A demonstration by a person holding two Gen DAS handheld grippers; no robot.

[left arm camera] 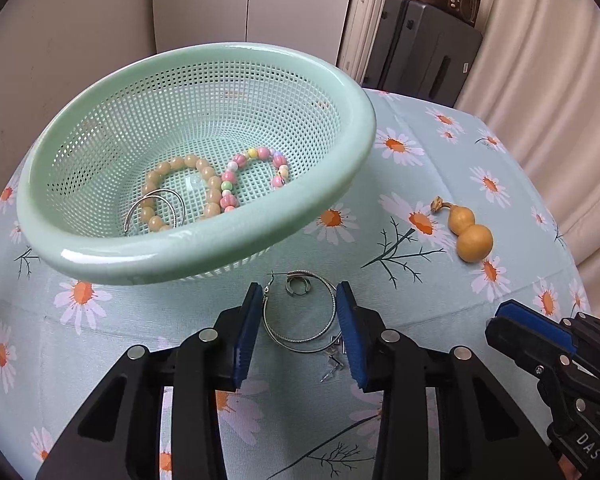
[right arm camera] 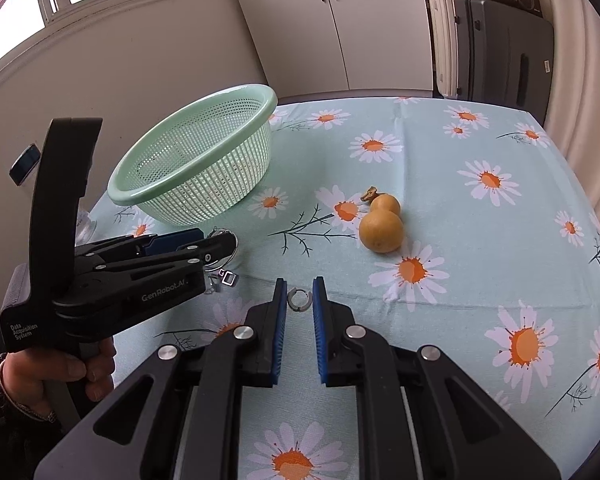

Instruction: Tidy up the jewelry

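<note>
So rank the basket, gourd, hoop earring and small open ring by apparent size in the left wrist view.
1. Basket
2. Hoop earring, though its nearness to the camera inflates it
3. Gourd
4. Small open ring

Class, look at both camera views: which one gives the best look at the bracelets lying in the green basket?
The left wrist view. It looks down into the green basket, so the tan bead bracelet and the pink bead bracelet show clearly on its floor. The right wrist view sees the basket from the side; no bracelets can be made out there.
</note>
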